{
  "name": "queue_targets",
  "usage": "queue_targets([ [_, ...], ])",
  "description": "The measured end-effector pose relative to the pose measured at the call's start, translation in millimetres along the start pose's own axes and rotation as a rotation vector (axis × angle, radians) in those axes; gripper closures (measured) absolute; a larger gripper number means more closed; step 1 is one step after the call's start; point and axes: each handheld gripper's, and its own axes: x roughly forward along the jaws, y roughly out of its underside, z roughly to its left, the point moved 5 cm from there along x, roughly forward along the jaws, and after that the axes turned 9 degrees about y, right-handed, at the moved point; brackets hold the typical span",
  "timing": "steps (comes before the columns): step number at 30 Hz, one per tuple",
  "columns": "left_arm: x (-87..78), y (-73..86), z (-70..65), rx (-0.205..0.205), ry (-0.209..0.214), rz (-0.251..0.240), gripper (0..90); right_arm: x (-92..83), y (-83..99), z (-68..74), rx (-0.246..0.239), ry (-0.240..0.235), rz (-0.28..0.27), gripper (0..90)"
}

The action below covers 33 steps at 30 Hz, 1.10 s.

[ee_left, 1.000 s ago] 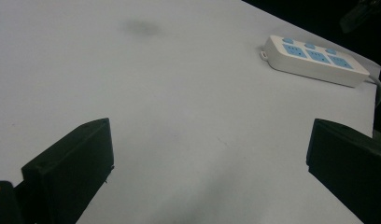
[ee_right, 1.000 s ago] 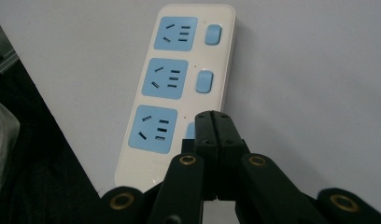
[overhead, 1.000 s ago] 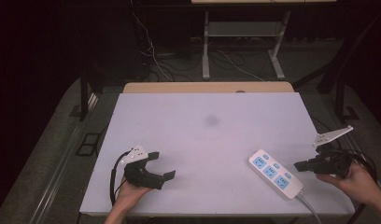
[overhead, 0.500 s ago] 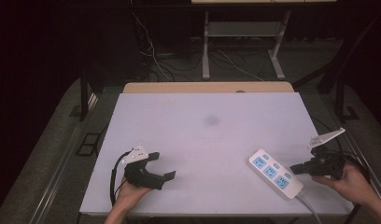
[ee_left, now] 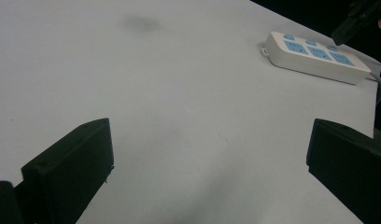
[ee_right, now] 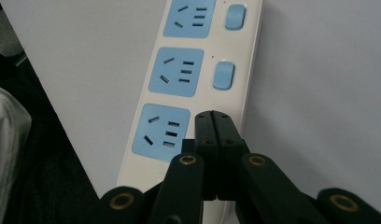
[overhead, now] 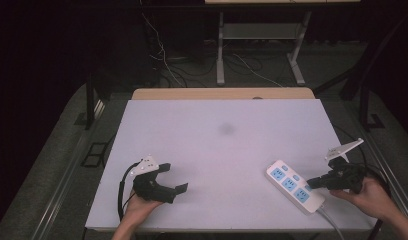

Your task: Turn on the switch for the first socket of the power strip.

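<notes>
Covering the nearest switch, the right gripper (ee_right: 213, 122) has its jaws pressed together with nothing between them, over the white power strip (overhead: 294, 185) at the table's (overhead: 222, 150) near right. The left gripper (overhead: 168, 178) rests near left, jaws wide apart, holding nothing. A faint dark smudge (ee_left: 141, 21) shows far off.

The right gripper (overhead: 316, 182) now sits lower and further left in the high view than a second ago, at the lower right of the frame. Earlier it stood off the right side of the strip (overhead: 294, 186); now its closed jaw tips reach the strip's near end. In the right gripper view the tips (ee_right: 213, 122) cover the spot beside the lowest socket. The right hand (overhead: 364, 192) has come in with it.
</notes>
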Motion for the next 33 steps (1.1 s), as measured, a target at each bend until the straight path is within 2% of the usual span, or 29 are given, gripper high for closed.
queue_targets([
  [6, -0.1, 0.1, 0.1, 0.000, -0.002, 0.000, 0.0, 4.4, 0.2, 0.8, 0.003, -0.013, -0.013, 89.5],
  [11, -0.1, 0.2, -0.2, 0.002, -0.002, 0.001, 0.0, 4.9, 0.9, 1.4, -0.020, 0.004, -0.018, 89.8],
  [14, -0.2, 0.1, -0.2, 0.002, -0.004, 0.001, 0.0, 5.6, 2.0, 1.2, -0.017, -0.017, -0.013, 89.9],
  [33, 1.0, 0.6, -0.1, 0.005, -0.001, 0.007, 0.0, 8.3, 3.6, 0.4, -0.007, -0.022, -0.005, 90.0],
])
